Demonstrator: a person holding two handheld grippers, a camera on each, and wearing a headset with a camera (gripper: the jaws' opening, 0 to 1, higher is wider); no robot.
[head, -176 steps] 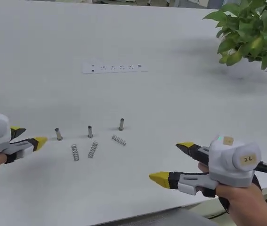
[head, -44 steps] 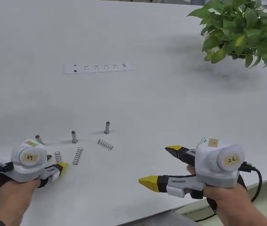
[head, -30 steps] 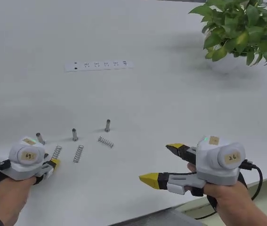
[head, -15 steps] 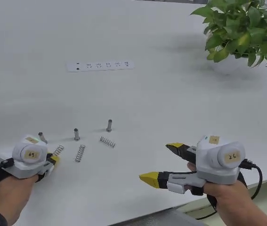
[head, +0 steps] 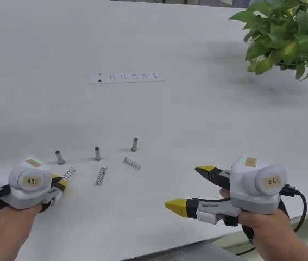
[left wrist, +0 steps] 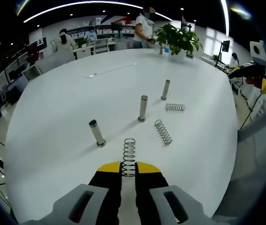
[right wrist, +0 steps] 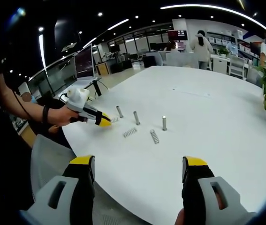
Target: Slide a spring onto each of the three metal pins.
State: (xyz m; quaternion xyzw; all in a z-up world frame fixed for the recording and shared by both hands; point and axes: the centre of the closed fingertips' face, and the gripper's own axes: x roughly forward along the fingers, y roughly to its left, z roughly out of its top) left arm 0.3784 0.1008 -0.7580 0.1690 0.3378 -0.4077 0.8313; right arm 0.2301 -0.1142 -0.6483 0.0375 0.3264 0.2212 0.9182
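One spring [left wrist: 129, 154] is pinched in the left gripper [left wrist: 129, 168] at bottom centre of its view; the right gripper [right wrist: 138, 161] hangs wide open and empty.

The left gripper view shows black, yellow-tipped jaws closed on the near end of the wire coil, which reaches forward and stops short of the near pin [left wrist: 96, 133]; in the head view, lower left, that grip is too small to judge. Past it the middle pin [left wrist: 143, 108] and far pin [left wrist: 165, 89] stand upright, short grey metal posts with flared feet. Two loose springs [left wrist: 163, 131] lie flat to their right on the smooth white table [left wrist: 53, 108]. The right gripper view catches the left gripper side-on at centre left. The head view adds a white power strip [head: 125, 78] at upper centre and a leafy plant [head: 287, 32] at upper right.
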